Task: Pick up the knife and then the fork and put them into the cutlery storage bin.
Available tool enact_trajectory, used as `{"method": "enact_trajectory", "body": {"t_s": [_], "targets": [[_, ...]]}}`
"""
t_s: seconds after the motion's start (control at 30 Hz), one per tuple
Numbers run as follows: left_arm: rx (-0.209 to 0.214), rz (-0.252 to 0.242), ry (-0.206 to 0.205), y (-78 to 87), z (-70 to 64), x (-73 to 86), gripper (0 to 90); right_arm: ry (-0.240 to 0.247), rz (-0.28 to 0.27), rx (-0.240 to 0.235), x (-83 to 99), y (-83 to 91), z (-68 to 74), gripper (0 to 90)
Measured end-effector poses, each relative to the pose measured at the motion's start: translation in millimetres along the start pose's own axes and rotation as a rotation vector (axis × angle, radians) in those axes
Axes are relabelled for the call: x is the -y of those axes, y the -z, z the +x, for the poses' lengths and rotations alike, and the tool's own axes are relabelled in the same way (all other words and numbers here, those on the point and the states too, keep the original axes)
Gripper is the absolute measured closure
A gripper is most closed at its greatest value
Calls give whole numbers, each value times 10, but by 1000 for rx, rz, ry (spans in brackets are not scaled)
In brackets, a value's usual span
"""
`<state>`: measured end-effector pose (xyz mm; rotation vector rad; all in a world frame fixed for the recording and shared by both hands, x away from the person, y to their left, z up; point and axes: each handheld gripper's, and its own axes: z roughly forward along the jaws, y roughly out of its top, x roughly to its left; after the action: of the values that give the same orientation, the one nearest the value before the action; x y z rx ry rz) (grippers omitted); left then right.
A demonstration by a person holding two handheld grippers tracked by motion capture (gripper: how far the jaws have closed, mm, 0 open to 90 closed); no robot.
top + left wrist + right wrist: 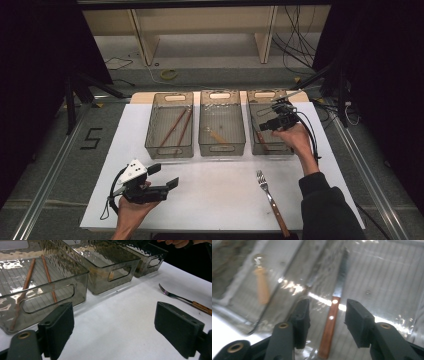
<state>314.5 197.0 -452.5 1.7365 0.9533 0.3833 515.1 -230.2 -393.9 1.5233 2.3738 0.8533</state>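
Right gripper over the right bin with a knife below it; left gripper waits near the table's front.

The right gripper (327, 315) hangs above the right bin (255, 145), its jaws partly apart and empty, framing a wooden-handled knife (331, 322) that lies on the bin floor without touching either jaw. The left gripper (162, 176) sits low over the white table (215, 200) at the near left, jaws spread wide with nothing between them. A fork (270, 197) with a wooden handle lies on the table near the front right, tines pointing toward the bins. The left bin (170, 147) holds two chopsticks (179, 126); the middle bin (222, 145) holds a pale wooden utensil (218, 136), too small to identify.
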Motion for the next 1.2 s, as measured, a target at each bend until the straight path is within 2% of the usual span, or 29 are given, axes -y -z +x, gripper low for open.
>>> {"method": "enact_trajectory", "body": {"t_s": [0.27,0.63,0.93,1.2], "targets": [[0,0,-1,-3,-7,0,156,110,-37,-48,304,293,291,454],[-1,4,0,-4,-5,4,156,152,-41,-83,815,452,416,421],[-4,1,1,3,-1,4,156,195,25,-106,1192,478,531,401],[-4,0,0,4,-5,4,155,228,79,-107,1434,474,642,394]]}}
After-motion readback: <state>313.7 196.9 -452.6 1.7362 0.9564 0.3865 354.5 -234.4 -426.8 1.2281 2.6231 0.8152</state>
